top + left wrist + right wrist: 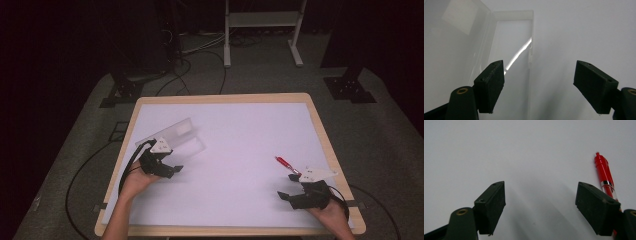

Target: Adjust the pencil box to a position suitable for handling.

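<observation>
High view: a clear plastic case (175, 137) lies open on the left part of the white table (240, 125), lid tipped back. The left gripper (167, 170) sits just on the near side of the case, its jaws apart and holding nothing. A red pen (286, 164) lies well to the right of the case, and the right gripper (290, 187) hovers just near of the pen, jaws likewise spread and empty.

Left gripper view: the case (509, 50) stretches ahead, its tray running up from between the jaws and its lid rising on the left. The left-hand jaw overlaps the tray's near end (whether it touches I cannot tell); the other hangs over bare table to the side.

Right gripper view: the pen (605, 176) lies beside the right-hand jaw and partly behind it, outside the gap, not between the jaws.

The step in hand looks like the approach: pen not yet picked up, case open and waiting. Next, I judge, the right gripper must shift sideways so the pen's barrel sits between the jaws, then close across it and carry it left to the case, while the left gripper steadies the tray.
</observation>
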`<state>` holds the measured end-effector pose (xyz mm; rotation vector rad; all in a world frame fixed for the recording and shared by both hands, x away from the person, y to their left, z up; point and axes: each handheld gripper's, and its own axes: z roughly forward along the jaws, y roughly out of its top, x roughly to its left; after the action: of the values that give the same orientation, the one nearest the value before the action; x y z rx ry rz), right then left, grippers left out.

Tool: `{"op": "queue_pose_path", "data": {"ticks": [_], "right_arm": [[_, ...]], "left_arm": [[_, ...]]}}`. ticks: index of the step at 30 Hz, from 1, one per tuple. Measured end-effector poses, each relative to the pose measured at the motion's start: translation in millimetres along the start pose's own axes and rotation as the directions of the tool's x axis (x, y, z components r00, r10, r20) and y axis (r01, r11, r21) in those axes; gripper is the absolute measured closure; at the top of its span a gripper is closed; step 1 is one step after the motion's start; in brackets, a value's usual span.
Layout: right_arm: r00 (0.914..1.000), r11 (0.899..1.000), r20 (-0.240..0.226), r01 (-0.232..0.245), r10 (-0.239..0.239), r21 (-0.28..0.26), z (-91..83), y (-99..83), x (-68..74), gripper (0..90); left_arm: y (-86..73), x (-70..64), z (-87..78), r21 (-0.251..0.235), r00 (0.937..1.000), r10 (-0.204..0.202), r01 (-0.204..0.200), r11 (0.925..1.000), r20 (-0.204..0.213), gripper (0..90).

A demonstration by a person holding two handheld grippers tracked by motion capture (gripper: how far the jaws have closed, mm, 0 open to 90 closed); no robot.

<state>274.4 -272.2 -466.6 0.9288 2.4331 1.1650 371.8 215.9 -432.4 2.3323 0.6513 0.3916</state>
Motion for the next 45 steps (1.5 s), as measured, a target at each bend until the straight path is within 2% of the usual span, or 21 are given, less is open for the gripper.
{"op": "queue_pose_path", "data": {"ticks": [2, 5, 10, 13, 16, 18, 20, 22, 26, 35, 40, 45], "right_arm": [[1.0, 1.0, 0.0, 0.004, -0.004, -0.002, -0.3, 0.0, 0.1, 23.0], [1.0, 1.0, -0.002, 0.008, -0.008, 0.0, -0.2, 0.0, 0.6, 23.0], [1.0, 1.0, -0.008, 0.005, -0.005, 0.007, 0.8, 0.7, 0.4, 23.0], [0.9999, 1.0, -0.008, 0.008, -0.008, 0.003, 0.4, 0.9, 0.4, 23.0], [1.0, 1.0, -0.004, 0.004, -0.004, 0.002, -0.3, 0.4, -0.5, 23.0], [1.0, 1.0, -0.005, 0.004, -0.004, 0.002, -0.3, 0.5, -0.5, 23.0], [1.0, 1.0, -0.004, 0.008, -0.008, 0.001, 0.0, 0.6, -0.5, 23.0], [0.9999, 1.0, -0.004, 0.009, -0.009, 0.003, 0.5, 1.0, -0.4, 23.0], [1.0, 1.0, -0.005, 0.008, -0.008, 0.003, 1.6, 1.4, -0.5, 23.0], [1.0, 1.0, -0.002, -0.002, 0.002, -0.004, -0.4, 0.0, -2.9, 23.0], [1.0, 1.0, 0.0, 0.0, 0.0, -0.001, 1.0, 0.2, -3.6, 23.0], [1.0, 1.0, -0.002, -0.001, 0.001, 0.003, 1.0, -0.5, -3.2, 23.1]], "left_arm": [[-1.2, 1.4, 2.0, 0.01, 0.9999, 0.002, -0.002, 0.9999, 0.011, 30.6], [-2.7, 4.3, 5.5, 0.025, 0.9997, -0.018, 0.018, 0.9995, 0.017, 34.7], [-5.2, 7.7, 9.9, 0.039, 0.9996, -0.023, 0.022, 0.999, 0.017, 42.1], [-7.5, 9.2, 11.1, 0.041, 0.9996, -0.022, 0.021, 0.9989, 0.017, 46.2], [-14.6, 11.4, 13.3, 0.037, 0.9987, -0.043, 0.042, 0.9984, 0.028, 51.9], [-17.7, 11.5, 14.2, 0.049, 0.9986, -0.043, 0.042, 0.9979, 0.032, 55.4], [-19.3, 11.7, 13.6, 0.045, 0.9988, -0.041, 0.04, 0.9982, 0.025, 58.6], [-20.6, 12.9, 13.7, 0.04, 0.9984, -0.045, 0.044, 0.9982, 0.035, 62.8], [-22.5, 15.3, 14.7, 0.043, 0.9976, -0.054, 0.052, 0.9977, 0.042, 65.9], [-21.8, 13.2, 15.5, 0.059, 0.9977, -0.029, 0.025, 0.9979, 0.061, 79.5], [-21.0, 11.1, 15.4, 0.065, 0.9987, -0.024, 0.022, 0.9976, 0.044, 87.5], [-20.3, 9.9, 15.5, 0.068, 0.9991, -0.009, 0.007, 0.9977, 0.04, 88.7]]}}
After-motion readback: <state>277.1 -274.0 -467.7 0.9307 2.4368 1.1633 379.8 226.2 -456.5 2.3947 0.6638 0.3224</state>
